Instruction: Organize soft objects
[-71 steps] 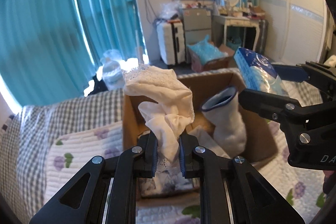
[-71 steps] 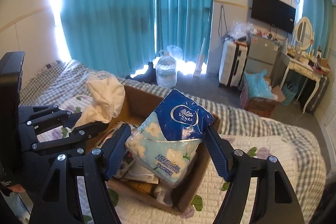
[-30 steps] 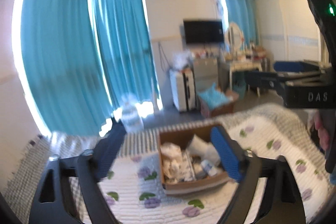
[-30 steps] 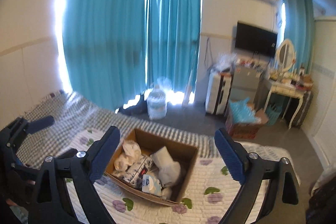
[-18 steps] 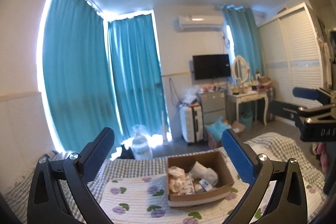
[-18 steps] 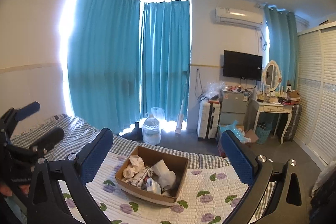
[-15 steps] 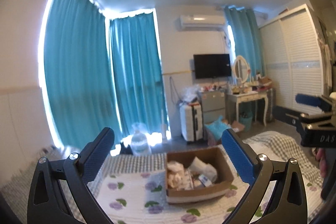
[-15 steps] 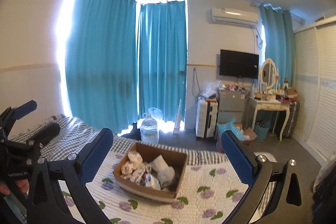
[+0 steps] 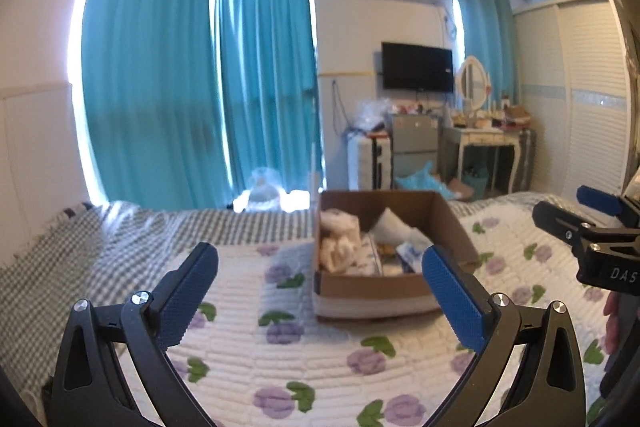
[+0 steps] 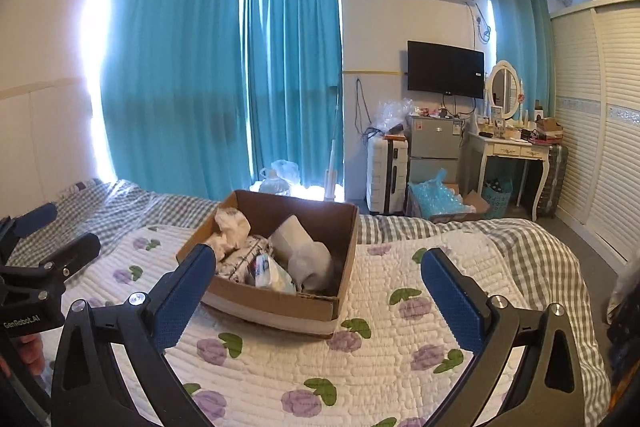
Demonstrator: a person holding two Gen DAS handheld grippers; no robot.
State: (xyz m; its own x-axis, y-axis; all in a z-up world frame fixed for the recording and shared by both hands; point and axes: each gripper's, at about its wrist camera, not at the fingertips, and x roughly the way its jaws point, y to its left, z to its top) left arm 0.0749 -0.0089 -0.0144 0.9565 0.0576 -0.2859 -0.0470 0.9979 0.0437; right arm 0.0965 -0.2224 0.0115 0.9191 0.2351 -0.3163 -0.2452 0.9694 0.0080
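Both the left gripper (image 9: 320, 267) and right gripper (image 10: 318, 269) stand wide open, empty. The cardboard box (image 10: 276, 301), center frame on the quilt (image 10: 380, 359), holds the soft items (image 10: 232, 227).

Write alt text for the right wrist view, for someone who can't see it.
An open cardboard box full of soft things sits on a floral quilt, seen between the wide-open, empty right gripper. The left gripper shows at the left edge; teal curtains hang behind.

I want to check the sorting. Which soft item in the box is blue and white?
The tissue pack, lying at the cardboard box's near side. The crumpled cloth is cream; the sock is grey-white.
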